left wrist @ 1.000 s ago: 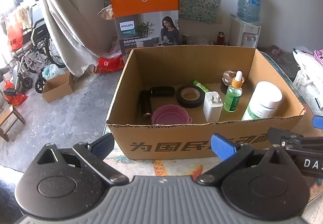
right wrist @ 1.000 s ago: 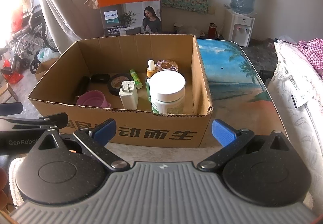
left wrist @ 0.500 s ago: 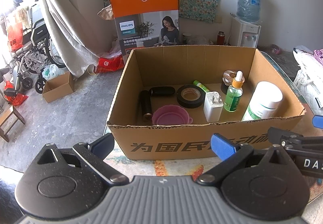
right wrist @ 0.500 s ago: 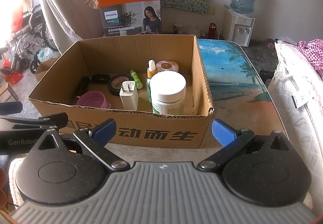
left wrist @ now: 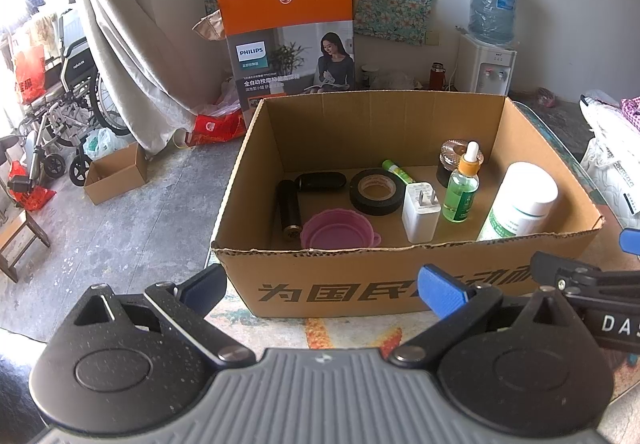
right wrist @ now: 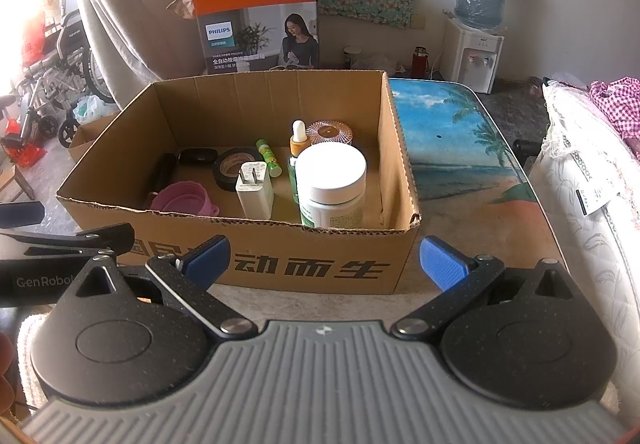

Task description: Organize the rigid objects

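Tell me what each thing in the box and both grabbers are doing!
cardboard box: open.
white jar: upright, capped.
green dropper bottle: upright, capped.
white charger: standing, prongs up.
black tape roll: flat.
pink cup: collapsed.
left gripper: open, empty.
right gripper: open, empty.

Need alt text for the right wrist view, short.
An open cardboard box on a table holds a white jar, charger plug, black tape roll and pink cup. The right gripper hangs open before it, empty.

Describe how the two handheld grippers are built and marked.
Left gripper and right gripper match: ribbed grey central body, speckled black linkage arms with round discs and silver pivot pins, blue textured finger pads. White lettering on their sides reads "GenRobo" and "DA", both cut off.
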